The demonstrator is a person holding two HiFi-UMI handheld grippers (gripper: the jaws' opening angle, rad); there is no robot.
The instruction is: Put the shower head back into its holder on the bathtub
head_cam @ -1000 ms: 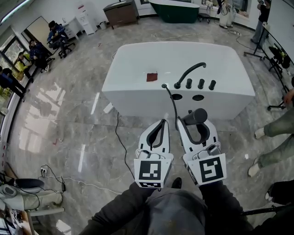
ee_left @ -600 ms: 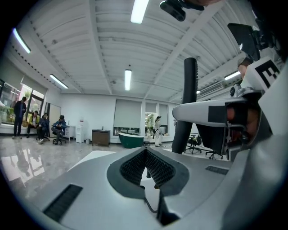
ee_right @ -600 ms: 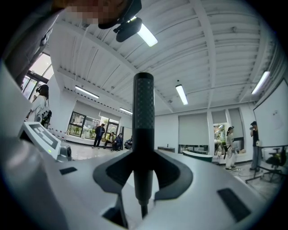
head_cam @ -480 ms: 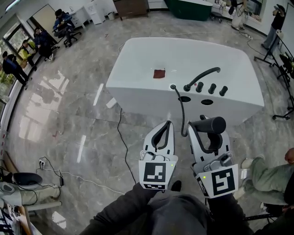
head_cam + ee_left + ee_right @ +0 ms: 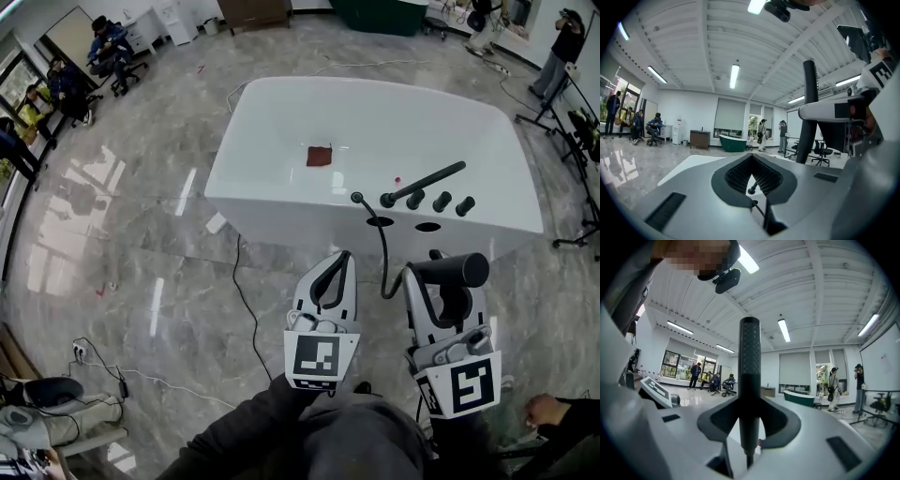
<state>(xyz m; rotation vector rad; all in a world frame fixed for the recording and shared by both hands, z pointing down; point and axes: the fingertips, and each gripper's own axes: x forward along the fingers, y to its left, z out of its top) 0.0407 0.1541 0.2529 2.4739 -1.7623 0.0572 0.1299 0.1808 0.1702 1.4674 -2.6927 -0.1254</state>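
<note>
The right tool (image 5: 441, 279) is clamped on the dark shower head (image 5: 463, 270), held just in front of the white bathtub (image 5: 281, 216). Its hose (image 5: 382, 261) curves back to the tub deck near the faucet (image 5: 424, 183). Beside it, the left tool (image 5: 338, 262) is closed and empty

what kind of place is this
Likely a showroom or test hall, not a home bathroom. A white bathtub stands alone on a polished stone floor, a green tub sits by the far wall, and people sit on office chairs.
</note>
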